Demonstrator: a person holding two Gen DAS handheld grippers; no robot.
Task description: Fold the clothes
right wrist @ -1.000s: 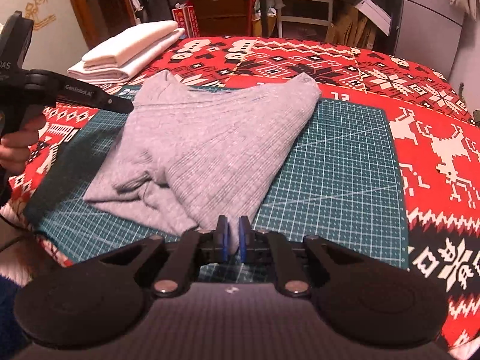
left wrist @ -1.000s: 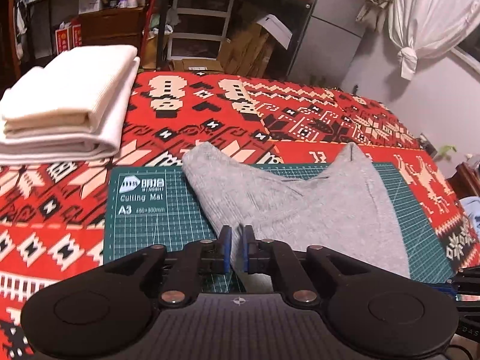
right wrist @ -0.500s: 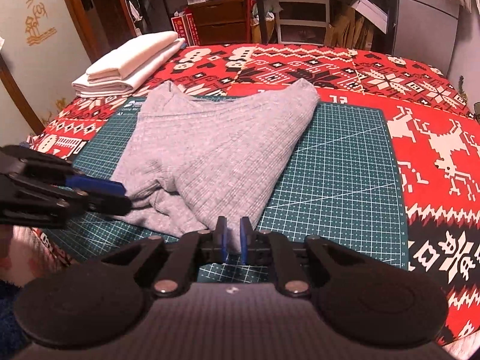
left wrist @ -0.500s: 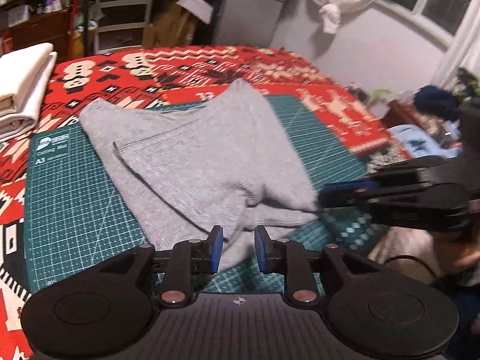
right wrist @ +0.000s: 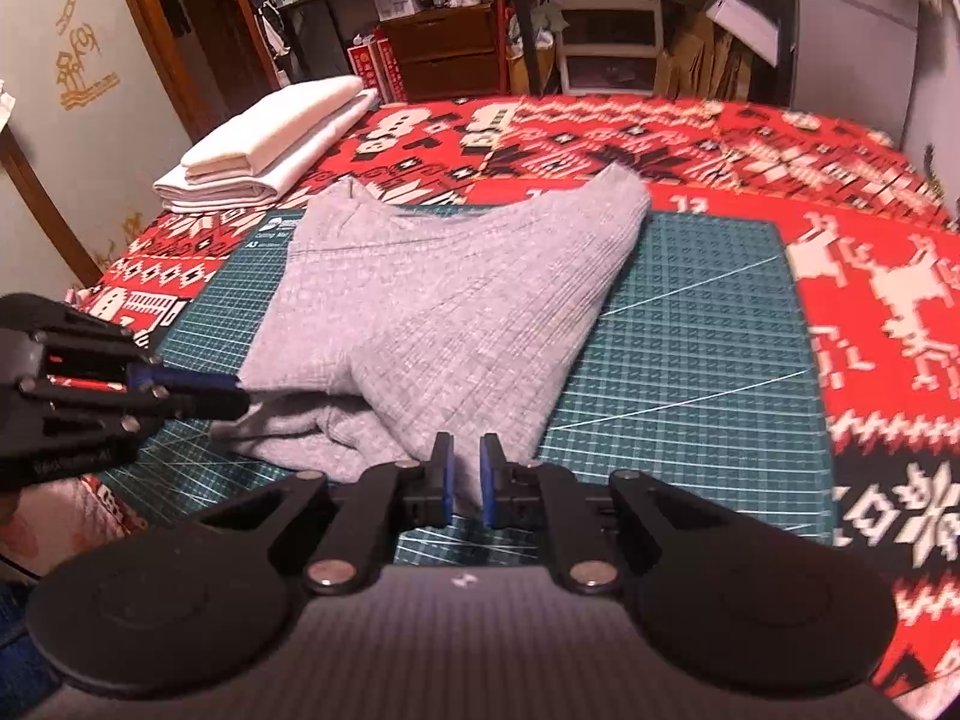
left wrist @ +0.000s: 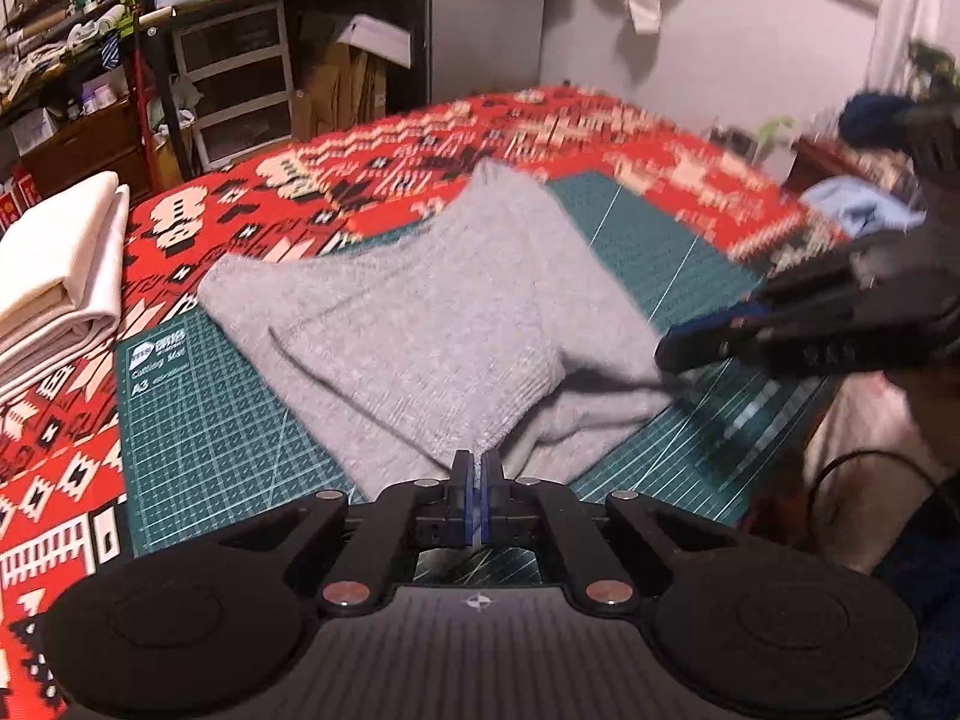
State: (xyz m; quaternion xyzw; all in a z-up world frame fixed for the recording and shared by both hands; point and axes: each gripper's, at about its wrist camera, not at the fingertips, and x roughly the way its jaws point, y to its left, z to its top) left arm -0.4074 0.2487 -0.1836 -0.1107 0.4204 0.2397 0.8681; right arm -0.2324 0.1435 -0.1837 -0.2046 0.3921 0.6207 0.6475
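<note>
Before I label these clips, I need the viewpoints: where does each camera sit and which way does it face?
Left wrist: on the left hand-held gripper, facing across the grey garment toward shelves; own fingers show, blades together at the garment's near edge.
Right wrist: on the right hand-held gripper, facing up the bed; own fingers show, slightly apart.
Shared: garment, green cutting mat, folded white stack; each sees the other gripper.
</note>
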